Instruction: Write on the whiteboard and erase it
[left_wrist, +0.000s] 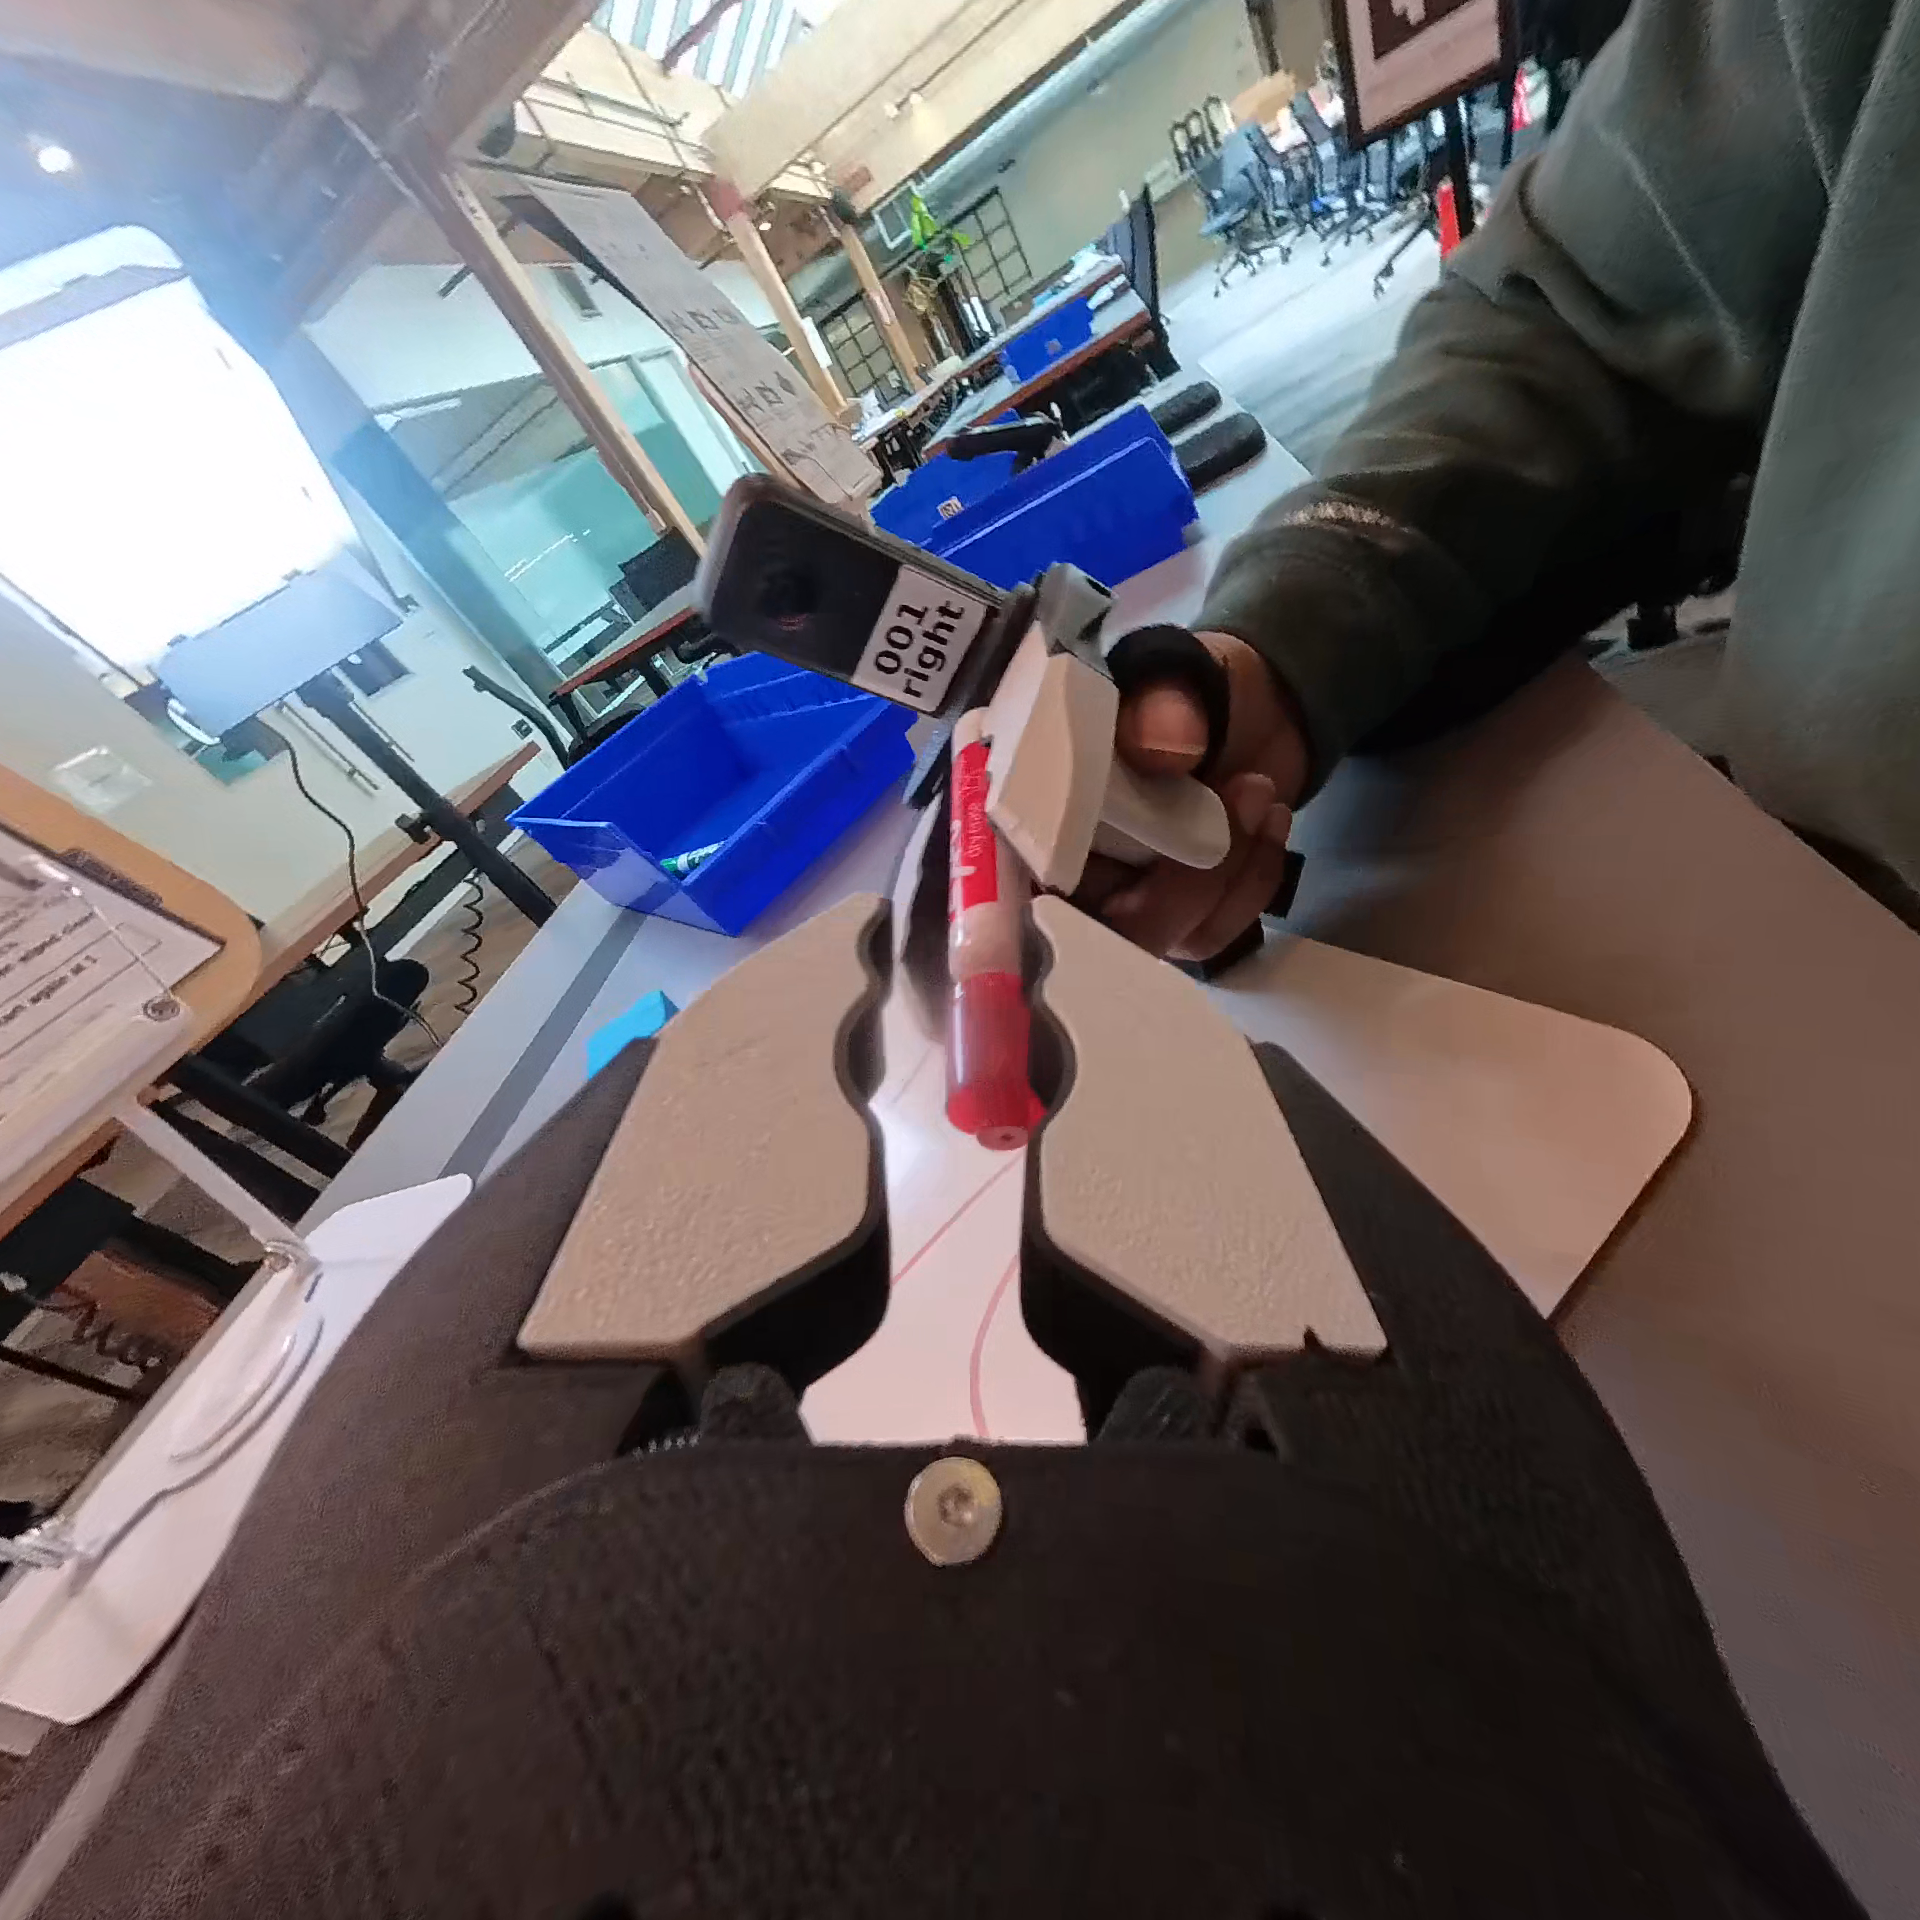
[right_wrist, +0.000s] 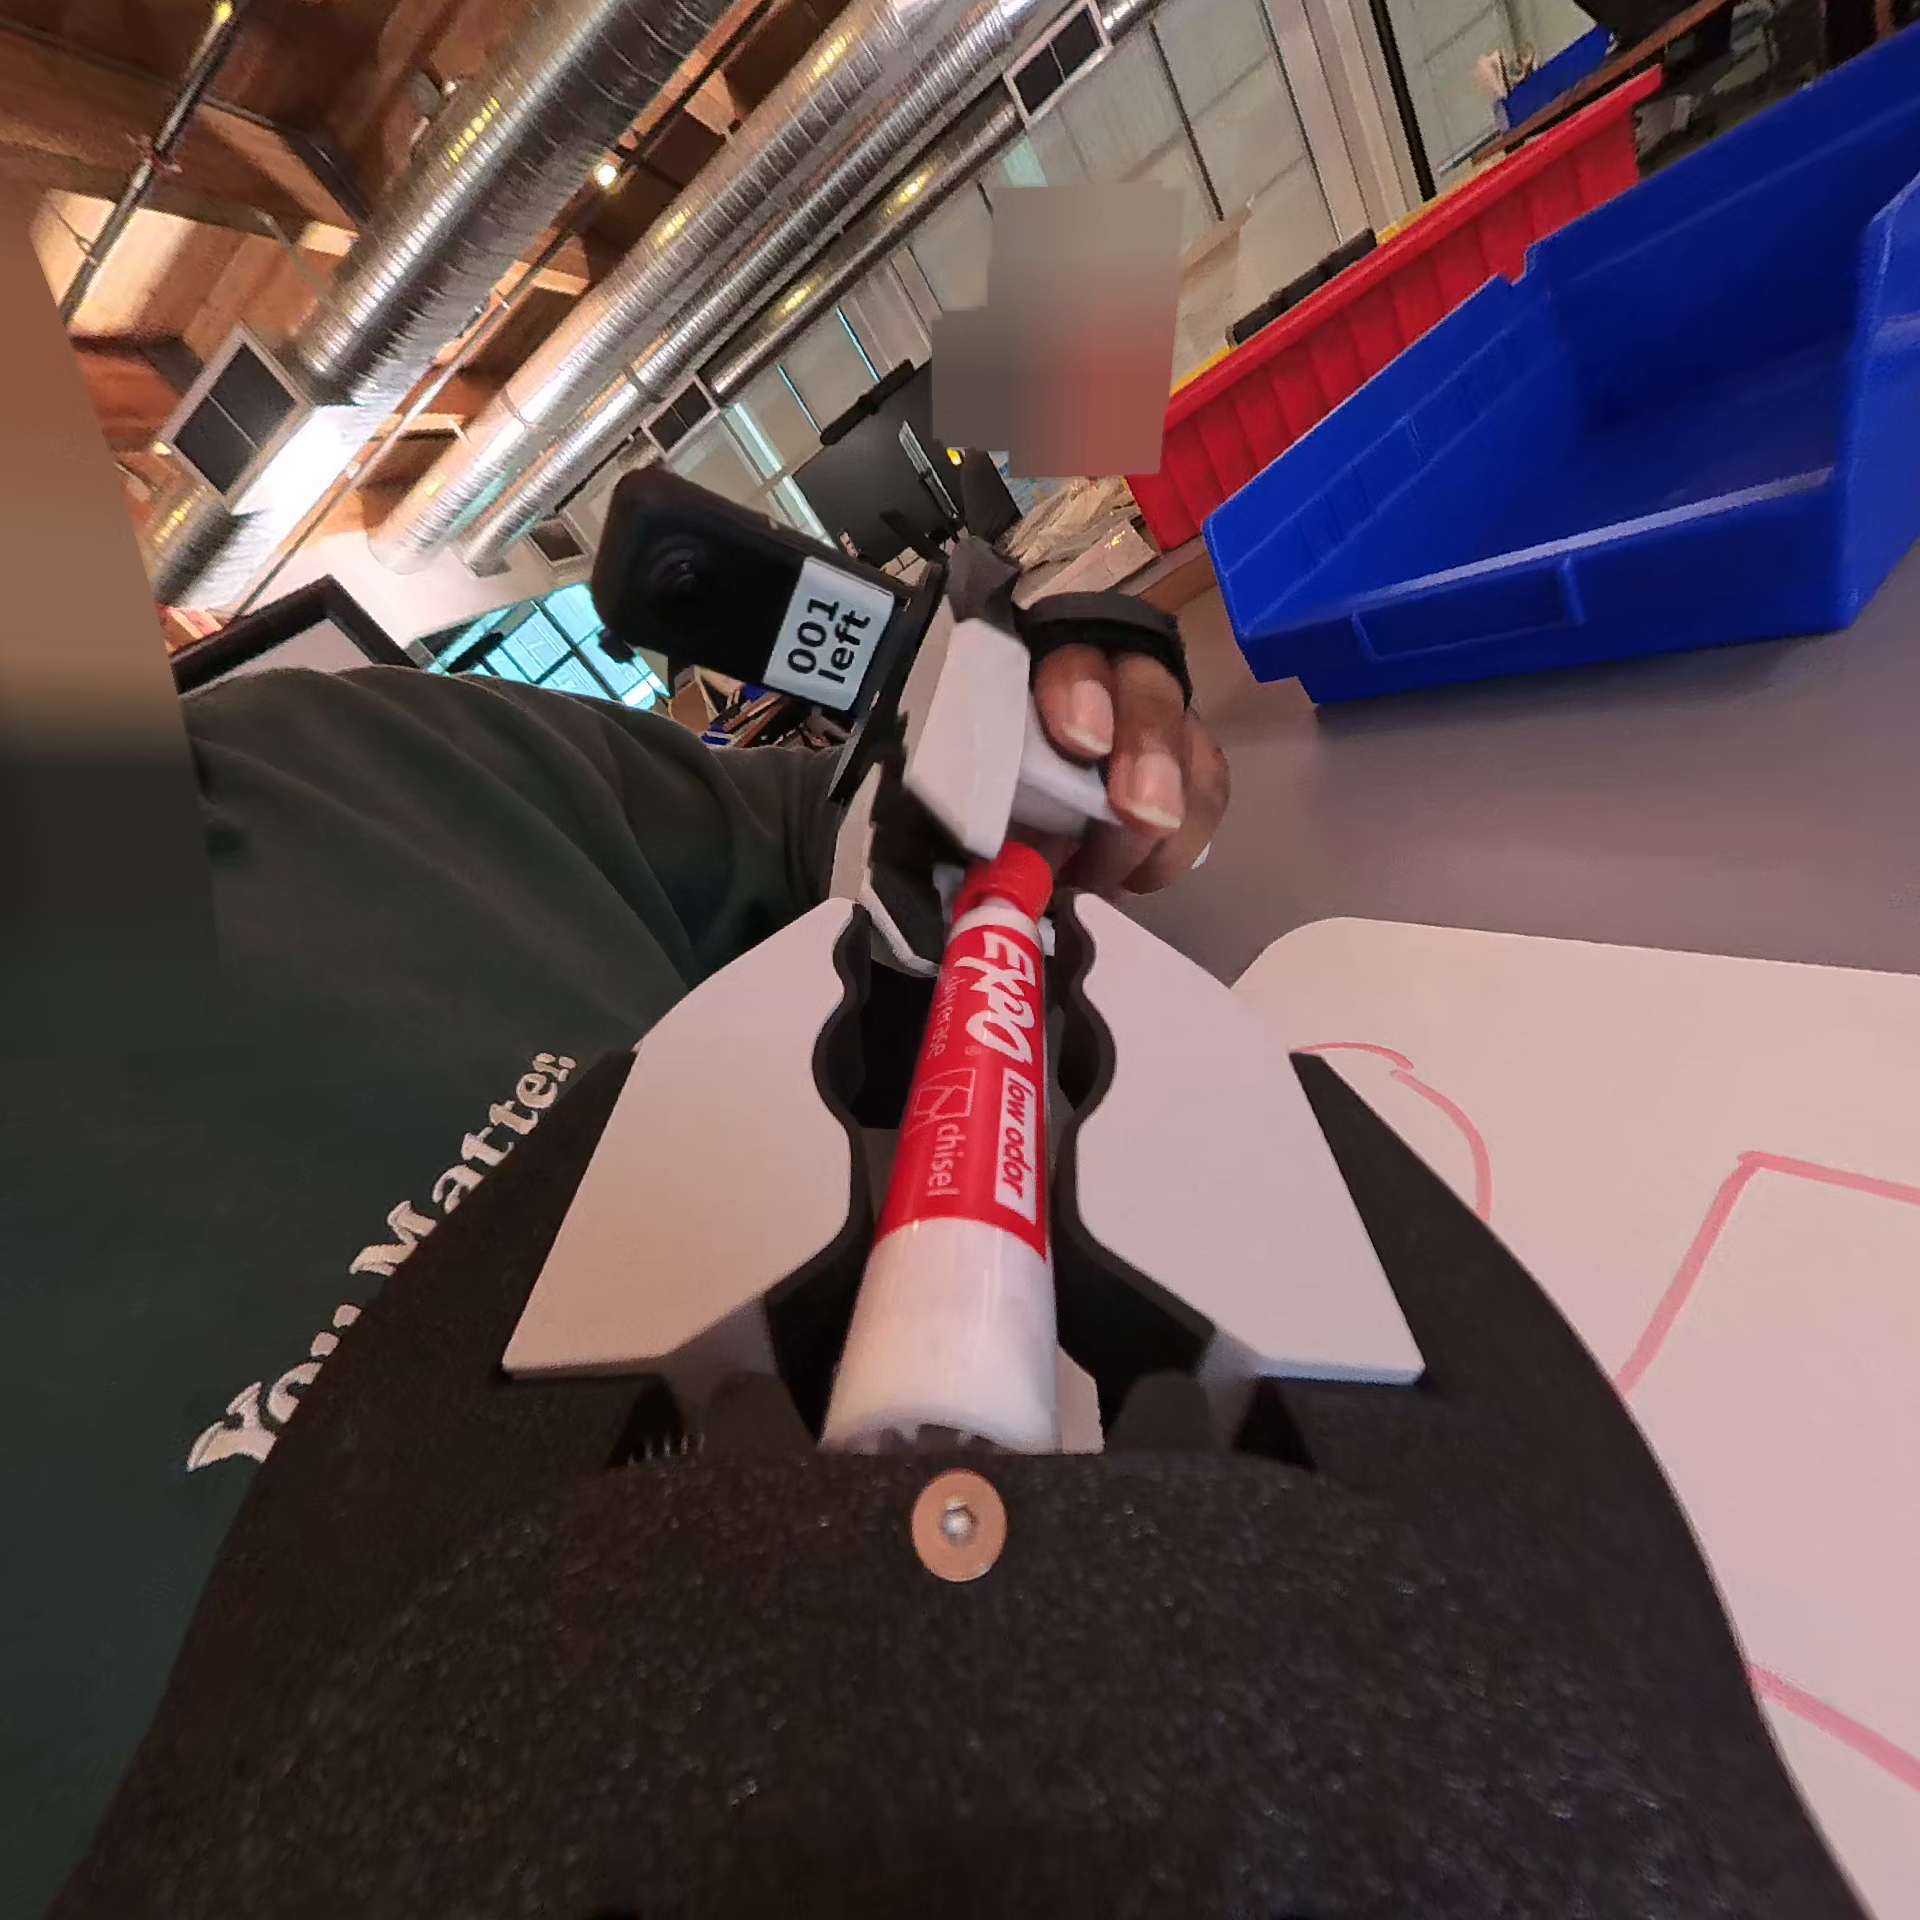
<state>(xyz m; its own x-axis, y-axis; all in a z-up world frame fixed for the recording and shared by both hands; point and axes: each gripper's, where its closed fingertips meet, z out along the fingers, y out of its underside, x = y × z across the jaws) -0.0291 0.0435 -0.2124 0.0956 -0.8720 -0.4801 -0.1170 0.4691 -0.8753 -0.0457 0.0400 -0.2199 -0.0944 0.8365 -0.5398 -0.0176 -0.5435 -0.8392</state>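
A red dry-erase marker (right_wrist: 966, 1143), cap on, lies lengthwise between my right gripper's (right_wrist: 961, 925) fingers, which are shut on its white barrel. In the left wrist view its red cap (left_wrist: 987, 1049) sits between my left gripper's (left_wrist: 956, 914) fingers. They stand a little wider than the cap, with a gap on its left side. The two grippers face each other just above the white whiteboard (right_wrist: 1662, 1039), which lies flat on the grey table and bears red lines (right_wrist: 1683, 1278). The whiteboard also shows in the left wrist view (left_wrist: 1455, 1122).
A blue bin (left_wrist: 727, 790) with a green marker (left_wrist: 691, 857) stands behind the whiteboard, with more blue bins (left_wrist: 1060, 509) farther back. Another blue bin (right_wrist: 1610, 468) and a red bin (right_wrist: 1351, 312) show in the right wrist view. A small blue block (left_wrist: 623, 1029) lies on the table. A clear sign holder (left_wrist: 208, 1403) stands at the left. Both grippers' tips are close together, under 4 cm apart.
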